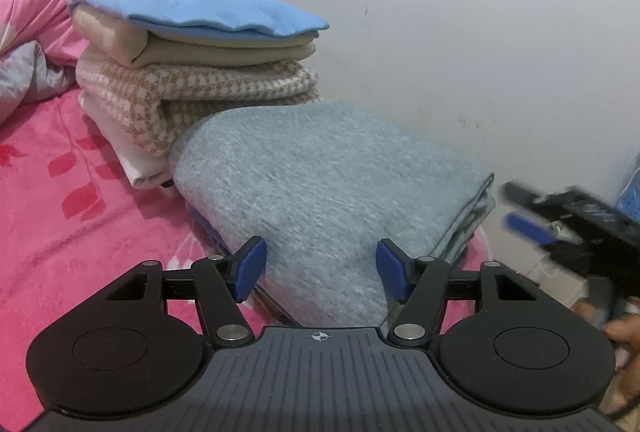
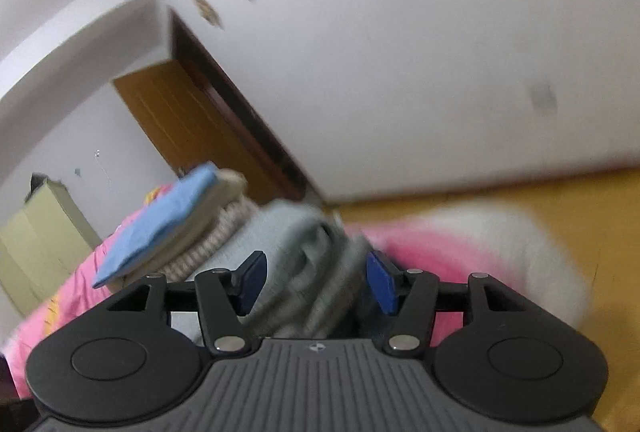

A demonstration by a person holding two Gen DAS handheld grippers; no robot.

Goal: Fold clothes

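You are holding the left gripper (image 1: 321,269) with its jaws standing apart over the folded grey-blue sweater (image 1: 320,176), which is lying on the pink bedsheet (image 1: 80,232) against a stack of folded clothes (image 1: 192,64).

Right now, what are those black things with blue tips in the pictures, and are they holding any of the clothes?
They are two hand-held tongs. A person carries one in each hand, and each has a little camera looking along its blue-padded tips. One picture comes from the left tongs, the other from the right tongs, which are tilted and blurry. On the pink flowered bedsheet lies a folded fuzzy grey-blue sweater. Behind it stands a stack: a folded light blue cloth on beige and brown-checked ones. Both tongs stand open around the sweater; nothing looks squeezed.
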